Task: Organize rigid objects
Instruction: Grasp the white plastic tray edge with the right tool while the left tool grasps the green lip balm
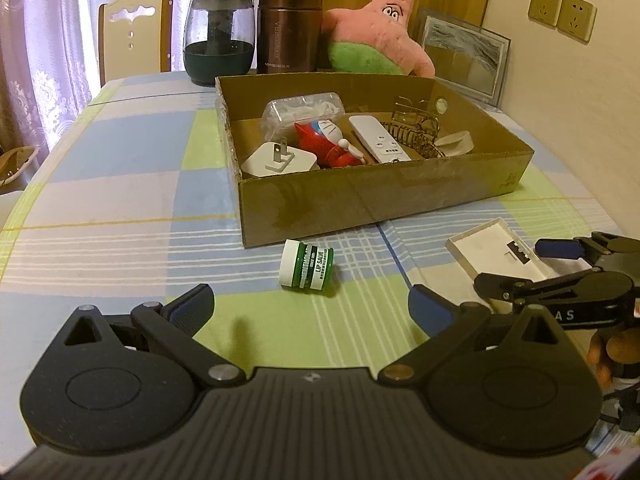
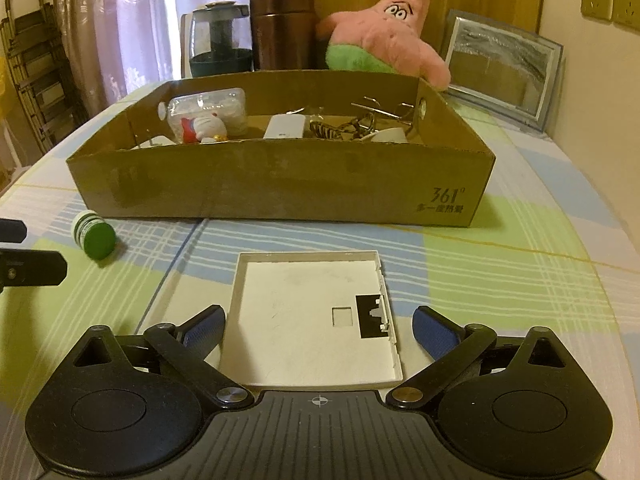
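A small green lip-salve jar (image 1: pixel 307 265) with a white cap lies on its side on the checked tablecloth, just in front of my open left gripper (image 1: pixel 312 308); nothing sits between its fingers. The right wrist view shows the jar (image 2: pixel 95 236) at the far left. A flat white plastic cover (image 2: pixel 316 316) lies open side up between the blue pads of my open right gripper (image 2: pixel 319 326), untouched by them. In the left wrist view the cover (image 1: pixel 496 250) is at the right with the right gripper (image 1: pixel 556 264) over it. Behind stands a cardboard box (image 1: pixel 400 196), also box (image 2: pixel 280 188).
The box holds a white plug adapter (image 1: pixel 276 160), a red and white toy (image 1: pixel 332 140), a white remote (image 1: pixel 378 138), a clear plastic case (image 1: pixel 300 110) and a wire rack (image 1: pixel 416 128). Behind stand a glass pot (image 1: pixel 218 36), brown flask (image 1: pixel 290 26), pink plush star (image 1: pixel 380 32), framed picture (image 1: pixel 464 56).
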A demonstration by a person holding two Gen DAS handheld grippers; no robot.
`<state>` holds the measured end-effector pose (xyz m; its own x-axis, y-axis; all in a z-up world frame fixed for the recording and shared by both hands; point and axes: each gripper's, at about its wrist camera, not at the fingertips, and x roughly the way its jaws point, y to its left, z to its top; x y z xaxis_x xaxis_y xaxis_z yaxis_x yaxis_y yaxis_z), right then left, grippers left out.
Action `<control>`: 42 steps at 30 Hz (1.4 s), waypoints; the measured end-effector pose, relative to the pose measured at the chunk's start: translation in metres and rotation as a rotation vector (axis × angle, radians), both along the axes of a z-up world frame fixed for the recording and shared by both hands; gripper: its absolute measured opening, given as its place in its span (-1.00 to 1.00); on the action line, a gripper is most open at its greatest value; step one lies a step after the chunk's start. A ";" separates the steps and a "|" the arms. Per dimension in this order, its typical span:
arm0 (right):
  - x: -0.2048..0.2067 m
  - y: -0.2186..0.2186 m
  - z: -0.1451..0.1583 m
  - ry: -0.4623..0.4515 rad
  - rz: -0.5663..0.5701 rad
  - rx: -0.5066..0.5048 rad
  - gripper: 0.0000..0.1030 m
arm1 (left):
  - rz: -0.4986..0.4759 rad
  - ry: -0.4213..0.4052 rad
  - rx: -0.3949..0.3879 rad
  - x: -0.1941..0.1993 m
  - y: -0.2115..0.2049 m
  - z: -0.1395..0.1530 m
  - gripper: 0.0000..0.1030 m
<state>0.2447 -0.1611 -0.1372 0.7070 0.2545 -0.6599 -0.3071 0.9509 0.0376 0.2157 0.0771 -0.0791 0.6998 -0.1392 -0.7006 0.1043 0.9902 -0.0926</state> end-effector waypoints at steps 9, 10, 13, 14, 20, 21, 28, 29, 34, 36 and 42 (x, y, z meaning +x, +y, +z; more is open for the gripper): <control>0.009 0.000 -0.002 0.002 0.015 0.010 0.88 | -0.005 0.002 0.004 0.003 -0.001 -0.003 0.97; 0.008 0.000 -0.002 0.001 0.016 0.012 0.88 | -0.004 0.002 0.004 0.003 -0.001 -0.003 0.97; 0.007 -0.001 -0.002 -0.003 0.019 0.017 0.85 | -0.002 0.004 0.003 0.004 -0.001 -0.004 0.97; 0.007 -0.001 -0.002 -0.004 0.021 0.018 0.83 | -0.003 0.003 0.005 0.004 -0.001 -0.004 0.97; 0.005 0.002 0.000 -0.011 0.030 0.012 0.64 | -0.007 0.001 0.011 0.004 -0.002 -0.005 0.97; 0.005 0.002 0.000 -0.011 0.028 0.014 0.64 | -0.009 -0.001 0.013 0.004 -0.002 -0.006 0.97; -0.002 0.002 0.006 -0.038 0.018 0.034 0.64 | -0.010 -0.009 0.016 0.008 -0.004 -0.008 0.97; -0.002 0.001 0.007 -0.040 0.015 0.035 0.64 | -0.011 -0.011 0.019 0.010 -0.005 -0.009 0.97; -0.004 -0.002 0.009 -0.041 0.005 0.041 0.64 | -0.012 -0.017 0.028 0.016 -0.008 -0.012 0.89; -0.004 -0.002 0.009 -0.041 0.003 0.043 0.64 | -0.011 -0.018 0.035 0.019 -0.009 -0.013 0.80; -0.004 -0.004 0.010 -0.042 0.000 0.053 0.64 | -0.012 -0.022 0.054 0.025 -0.010 -0.017 0.53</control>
<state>0.2408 -0.1648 -0.1275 0.7340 0.2876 -0.6152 -0.3091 0.9481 0.0746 0.2407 0.0669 -0.0958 0.7134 -0.1098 -0.6921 0.1172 0.9924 -0.0366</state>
